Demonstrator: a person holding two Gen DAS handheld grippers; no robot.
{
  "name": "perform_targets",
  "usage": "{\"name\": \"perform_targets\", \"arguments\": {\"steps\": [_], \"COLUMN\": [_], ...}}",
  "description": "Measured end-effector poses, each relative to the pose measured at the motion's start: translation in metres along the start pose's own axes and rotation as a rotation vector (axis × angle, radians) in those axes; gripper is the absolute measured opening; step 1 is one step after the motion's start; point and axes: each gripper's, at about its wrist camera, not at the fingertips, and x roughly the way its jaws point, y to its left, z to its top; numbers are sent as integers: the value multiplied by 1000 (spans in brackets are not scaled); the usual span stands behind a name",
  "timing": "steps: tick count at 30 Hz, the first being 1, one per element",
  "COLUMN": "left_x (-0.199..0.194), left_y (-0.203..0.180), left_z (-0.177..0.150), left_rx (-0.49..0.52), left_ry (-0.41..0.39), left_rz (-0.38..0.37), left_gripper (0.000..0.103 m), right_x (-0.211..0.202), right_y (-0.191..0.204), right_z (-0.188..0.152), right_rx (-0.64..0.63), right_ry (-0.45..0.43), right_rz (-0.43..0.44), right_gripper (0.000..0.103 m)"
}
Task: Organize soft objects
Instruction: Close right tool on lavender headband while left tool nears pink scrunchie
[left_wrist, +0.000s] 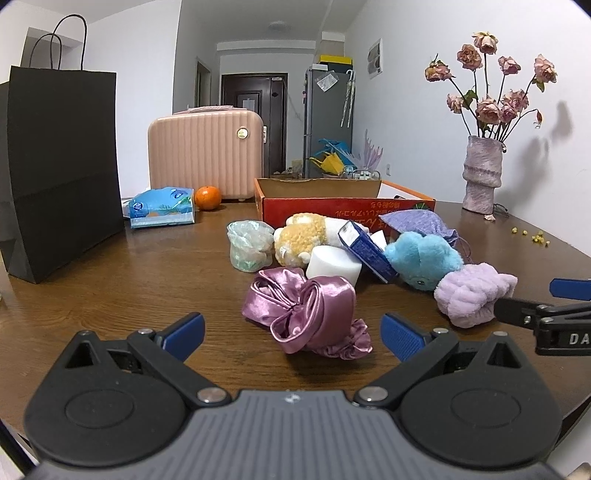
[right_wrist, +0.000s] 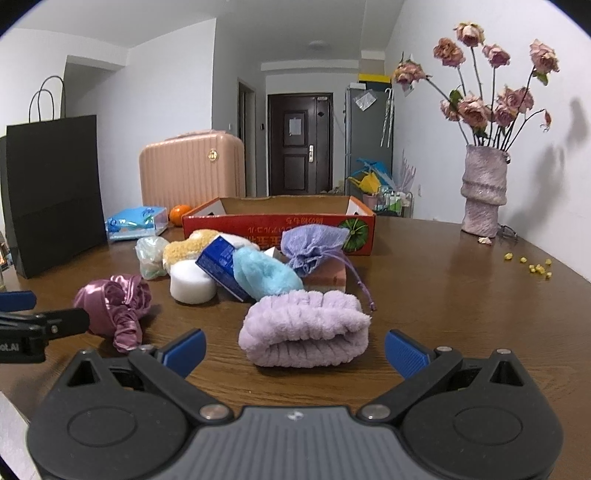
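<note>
A heap of soft items lies on the wooden table in front of a red cardboard box (left_wrist: 343, 210) (right_wrist: 280, 227). My left gripper (left_wrist: 293, 338) is open, and a pink satin bonnet (left_wrist: 308, 314) (right_wrist: 114, 299) sits just ahead between its fingers. My right gripper (right_wrist: 293, 352) is open too, with a folded lilac plush headband (right_wrist: 304, 326) (left_wrist: 472, 293) between its fingers. Behind lie a blue plush toy (left_wrist: 424, 256) (right_wrist: 266, 275), a white sponge (left_wrist: 334, 264) (right_wrist: 192, 282), a yellow plush toy (left_wrist: 301, 236), a lilac drawstring pouch (right_wrist: 314, 245) and a blue carton (left_wrist: 367, 249) (right_wrist: 218, 266).
A black paper bag (left_wrist: 59, 166) stands at the left, with a tissue pack (left_wrist: 162, 206), an orange (left_wrist: 208, 197) and a pink suitcase (left_wrist: 205, 155) behind. A vase of dried roses (left_wrist: 482, 173) is at the right. A crumpled plastic bag (left_wrist: 249, 245) lies left of the heap.
</note>
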Motion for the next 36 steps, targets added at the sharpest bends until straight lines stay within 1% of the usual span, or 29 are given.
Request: {"name": "perform_targets", "arguments": {"steps": [6, 12, 17, 20, 26, 29, 31, 33, 34, 35, 36], "left_x": [8, 15, 20, 22, 30, 33, 36, 38, 39, 41, 42], "left_y": [-1, -3, -5, -6, -8, -7, -6, -7, -7, -8, -9], "left_z": [1, 1, 1, 3, 4, 6, 7, 9, 10, 11, 12], "left_rx": [-1, -7, -9, -11, -13, -21, -27, -29, -31, -31, -29], "left_ry": [16, 31, 44, 48, 63, 70, 77, 84, 87, 89, 92], "left_rz": [8, 22, 36, 42, 47, 51, 53, 55, 54, 54, 55], "left_gripper": [103, 103, 103, 103, 103, 103, 103, 103, 103, 103, 103], "right_x": [21, 44, 64, 75, 90, 91, 91, 89, 87, 86, 84], "right_y": [1, -1, -9, -12, -16, -15, -15, -16, -16, -17, -17], "right_z": [5, 11, 19, 23, 25, 24, 24, 24, 25, 25, 25], "right_rx": [-16, -34, -4, -6, 13, 9, 10, 11, 12, 15, 17], "right_ry": [34, 80, 146, 167, 203, 206, 205, 197, 188, 179, 170], "right_rz": [0, -20, 8, 1, 21, 33, 42, 56, 70, 78, 84], "right_gripper": [103, 103, 103, 103, 102, 95, 92, 83, 81, 75, 68]}}
